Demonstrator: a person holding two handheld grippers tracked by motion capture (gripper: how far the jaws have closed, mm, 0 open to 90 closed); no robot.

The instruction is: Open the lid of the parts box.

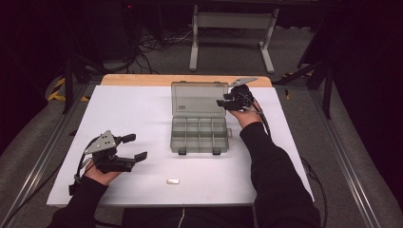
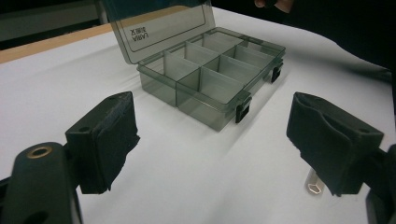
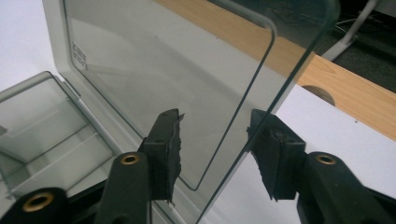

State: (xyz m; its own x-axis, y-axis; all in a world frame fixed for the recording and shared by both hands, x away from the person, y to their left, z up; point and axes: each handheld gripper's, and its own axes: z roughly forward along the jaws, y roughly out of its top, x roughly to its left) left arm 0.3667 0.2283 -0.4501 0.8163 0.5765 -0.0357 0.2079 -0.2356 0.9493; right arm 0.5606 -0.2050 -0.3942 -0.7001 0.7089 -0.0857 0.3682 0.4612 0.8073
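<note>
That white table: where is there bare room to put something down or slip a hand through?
The white table is bare left of the compartment box, beyond the left gripper. A strip along the near edge holds one small metal piece. It is crowded at the box's raised lid, where the right gripper straddles its edge.

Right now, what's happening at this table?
A person works a two-jaw gripper in each hand over a clear compartment box on the white table. The right gripper straddles the edge of the raised lid, jaws apart and not pressing it. The left gripper hovers open at the near left, holding nothing. A small metal piece lies on the table near the front edge.
</note>
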